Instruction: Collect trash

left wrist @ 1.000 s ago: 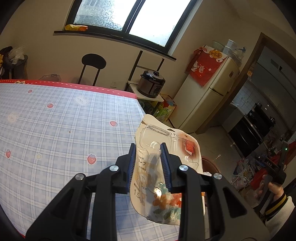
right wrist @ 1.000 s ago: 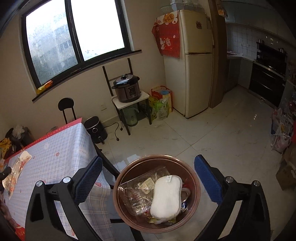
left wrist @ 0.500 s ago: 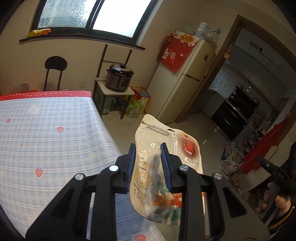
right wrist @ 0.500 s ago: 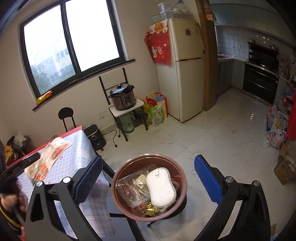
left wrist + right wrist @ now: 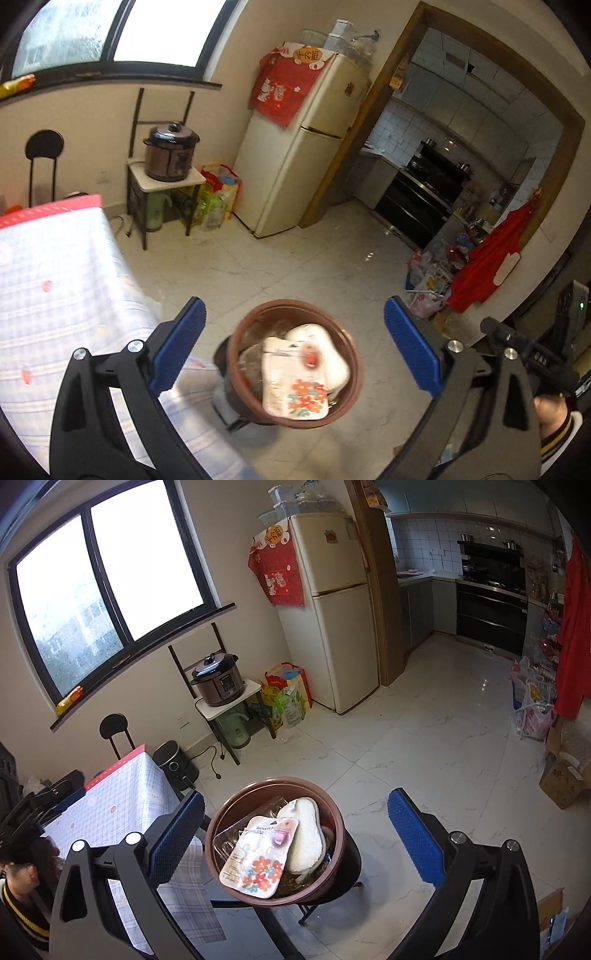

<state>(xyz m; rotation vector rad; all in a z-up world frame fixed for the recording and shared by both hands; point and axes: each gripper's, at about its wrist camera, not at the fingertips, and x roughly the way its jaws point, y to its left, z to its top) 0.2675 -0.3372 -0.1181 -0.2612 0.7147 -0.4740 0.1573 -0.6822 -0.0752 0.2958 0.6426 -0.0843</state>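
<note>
A brown round bowl (image 5: 351, 402) (image 5: 332, 812) stands on a black stool beside the table and holds trash. A flowered plastic package (image 5: 295, 384) (image 5: 258, 856) lies on top in it, next to a white sponge-like pad (image 5: 325, 343) (image 5: 306, 834) and a clear wrapper (image 5: 229, 843). My left gripper (image 5: 293, 350) is open and empty above the bowl. My right gripper (image 5: 295, 838) is open and empty above the bowl too.
The table with a checked cloth (image 5: 55, 295) (image 5: 129, 794) is at the left. A cream fridge (image 5: 332, 609), a pressure cooker on a small stand (image 5: 218, 679), a black chair (image 5: 44, 155) and bags and boxes on the floor (image 5: 532, 701) surround the tiled floor.
My left gripper swung from the table over to the bowl, opened, and let go of the flowered package, which now lies in the bowl. My right gripper stayed open over the bowl.
</note>
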